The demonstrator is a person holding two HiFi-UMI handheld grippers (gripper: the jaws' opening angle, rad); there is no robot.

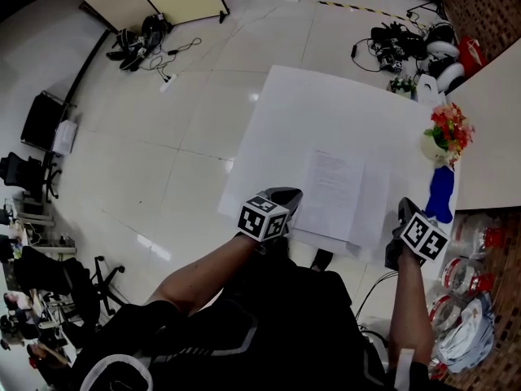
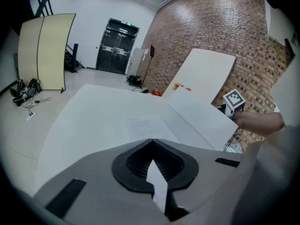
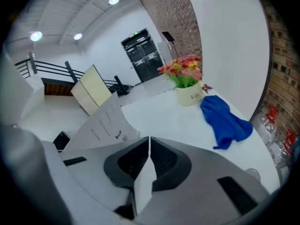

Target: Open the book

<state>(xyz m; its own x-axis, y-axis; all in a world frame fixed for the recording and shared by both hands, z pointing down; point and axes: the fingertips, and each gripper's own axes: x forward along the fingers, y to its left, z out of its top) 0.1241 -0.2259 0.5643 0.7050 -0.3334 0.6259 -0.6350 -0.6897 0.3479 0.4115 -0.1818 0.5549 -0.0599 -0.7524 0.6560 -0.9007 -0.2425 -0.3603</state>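
Observation:
The book (image 1: 330, 187) lies open on the white table (image 1: 326, 104), its pages white with faint print. My left gripper (image 1: 283, 200) is at the book's near left corner; in the left gripper view it (image 2: 153, 162) is shut on a thin white sheet edge. My right gripper (image 1: 405, 212) is at the book's near right side. Its jaws (image 3: 149, 150) are shut on a white page (image 3: 105, 123), which curls up and away to the left. From the left gripper view that raised page (image 2: 201, 118) slants above the flat printed page (image 2: 145, 125).
A white pot of flowers (image 1: 446, 135) and a blue cloth (image 1: 440, 192) sit at the table's right edge, close to my right gripper. Plastic bottles (image 1: 476, 243) lie on the floor to the right. Cables and gear lie on the floor beyond the table, office chairs (image 1: 32, 177) at far left.

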